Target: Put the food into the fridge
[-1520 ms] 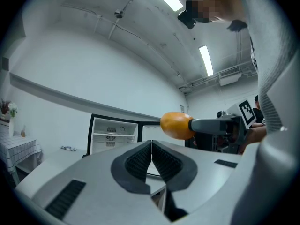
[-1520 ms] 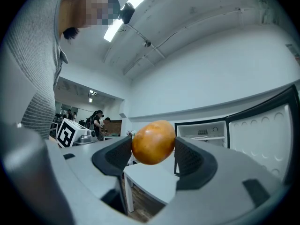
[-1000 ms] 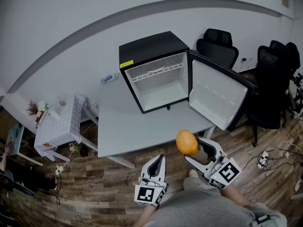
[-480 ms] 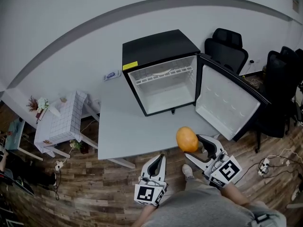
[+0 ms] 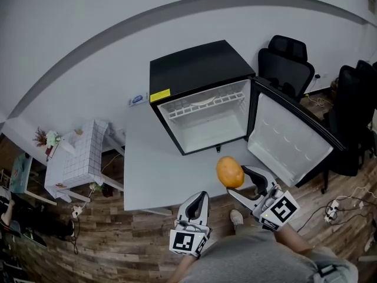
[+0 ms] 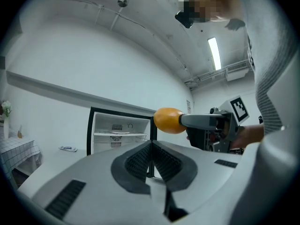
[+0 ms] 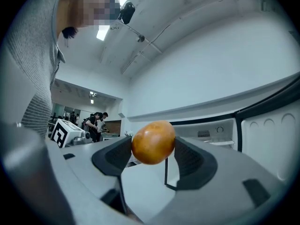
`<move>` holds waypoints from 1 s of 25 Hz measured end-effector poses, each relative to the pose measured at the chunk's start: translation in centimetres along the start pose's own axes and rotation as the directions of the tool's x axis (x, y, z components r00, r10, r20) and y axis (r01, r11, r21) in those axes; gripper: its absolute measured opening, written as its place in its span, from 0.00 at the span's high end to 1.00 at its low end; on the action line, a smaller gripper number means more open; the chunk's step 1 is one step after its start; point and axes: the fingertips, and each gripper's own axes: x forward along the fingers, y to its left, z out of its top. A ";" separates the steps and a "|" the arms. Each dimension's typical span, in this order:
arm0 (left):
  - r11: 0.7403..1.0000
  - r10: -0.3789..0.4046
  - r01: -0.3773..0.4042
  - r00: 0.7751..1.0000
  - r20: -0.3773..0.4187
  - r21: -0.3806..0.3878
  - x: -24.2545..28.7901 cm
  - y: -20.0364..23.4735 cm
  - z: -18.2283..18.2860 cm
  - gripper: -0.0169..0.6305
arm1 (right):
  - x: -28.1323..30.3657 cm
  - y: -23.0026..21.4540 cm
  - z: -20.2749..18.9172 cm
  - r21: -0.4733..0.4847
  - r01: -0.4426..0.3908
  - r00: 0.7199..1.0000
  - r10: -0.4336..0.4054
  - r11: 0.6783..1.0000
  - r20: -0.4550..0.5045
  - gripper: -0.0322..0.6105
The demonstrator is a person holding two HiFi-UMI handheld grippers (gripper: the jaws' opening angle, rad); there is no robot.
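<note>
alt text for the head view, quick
The right gripper holds an orange fruit over the edge of a grey table, facing a black fridge whose door stands open. The left gripper, shut and empty, is beside it.

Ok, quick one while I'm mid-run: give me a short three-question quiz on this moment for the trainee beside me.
1. Short answer: what is clamped between the jaws of the right gripper?
2. Multiple choice: the door of the black mini fridge on the grey table is A) shut, B) swung open, C) taken off.
3. True or false: the left gripper has its jaws spread wide.

Key
1. A round orange fruit.
2. B.
3. False: its jaws are together with nothing between them.
</note>
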 end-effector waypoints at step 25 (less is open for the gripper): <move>0.995 0.103 -0.102 0.995 -0.015 0.013 6.8 5.2 0.0 0.95 | 9.2 -12.0 -1.9 0.001 0.004 0.999 -0.004 1.000 -0.046 0.50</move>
